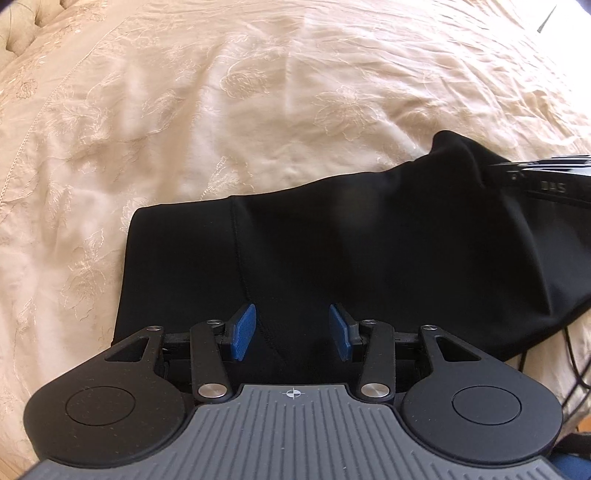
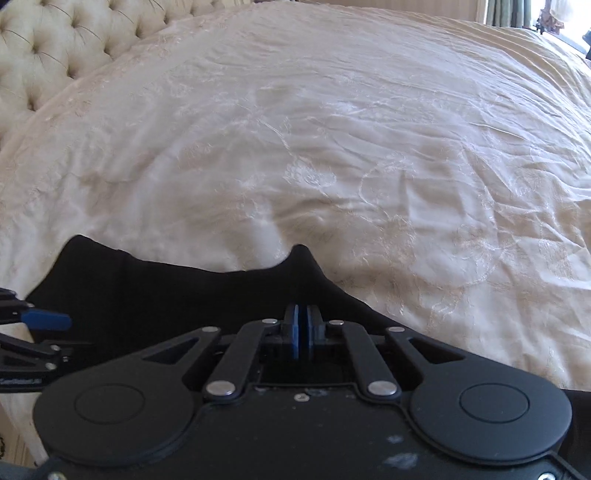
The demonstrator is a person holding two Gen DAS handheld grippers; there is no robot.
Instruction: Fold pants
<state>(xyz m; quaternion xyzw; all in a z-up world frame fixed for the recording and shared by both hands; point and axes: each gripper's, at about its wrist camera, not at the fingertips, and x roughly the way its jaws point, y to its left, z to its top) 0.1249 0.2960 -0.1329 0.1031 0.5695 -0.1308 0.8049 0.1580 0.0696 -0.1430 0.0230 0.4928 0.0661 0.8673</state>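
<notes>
Black pants (image 1: pixel 332 251) lie partly folded on a cream bedspread (image 1: pixel 221 110). My left gripper (image 1: pixel 292 319) is open, its blue pads (image 1: pixel 243 330) spread just above the pants near the front edge, holding nothing. My right gripper (image 2: pixel 302 315) is shut on the pants (image 2: pixel 166 295) and lifts a peak of black cloth (image 2: pixel 301 254) off the bed. The right gripper's body shows at the right edge of the left wrist view (image 1: pixel 550 181), with cloth rising up to it. The left gripper's blue pad shows at the left edge of the right wrist view (image 2: pixel 46 320).
The embroidered cream bedspread (image 2: pixel 369 147) stretches away beyond the pants. A tufted cream headboard (image 2: pixel 55 48) stands at the far left. Thin black cables (image 1: pixel 569 354) hang at the right by the bed's edge. A window area (image 2: pixel 535 14) lies at the far right.
</notes>
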